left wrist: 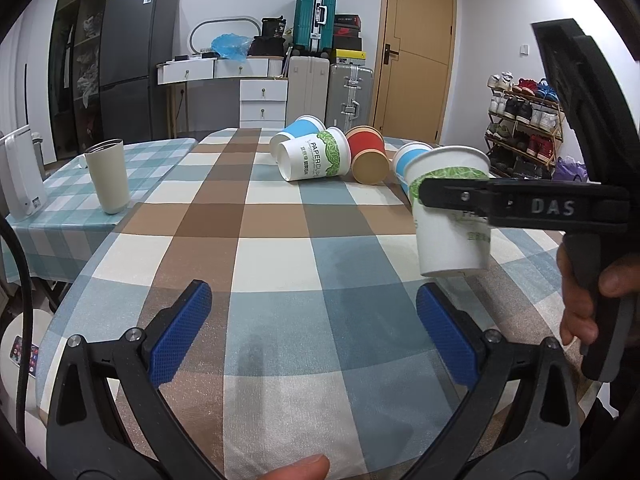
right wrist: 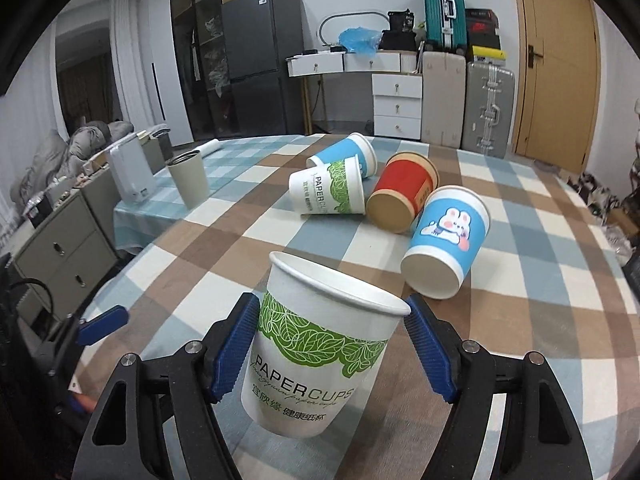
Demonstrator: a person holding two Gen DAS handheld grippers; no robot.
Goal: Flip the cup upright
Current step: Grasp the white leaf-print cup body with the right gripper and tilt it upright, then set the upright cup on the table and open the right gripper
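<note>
One white cup with green leaves (right wrist: pixel 320 344) hung mouth-up, slightly tilted, just above the near bench (left wrist: pixel 280 240), pinched between the right gripper (right wrist: pixel 328 344) jaws, while the left gripper (left wrist: pixel 314 328) waited spread and empty to its left.

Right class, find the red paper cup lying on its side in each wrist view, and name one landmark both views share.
Left wrist view: the red cup lies upper centre-right, behind the held green-leaf cup.
Right wrist view: the red cup lies right of centre, beyond the held cup.
Shared landmark: the teal suitcase against the back wall.
</note>
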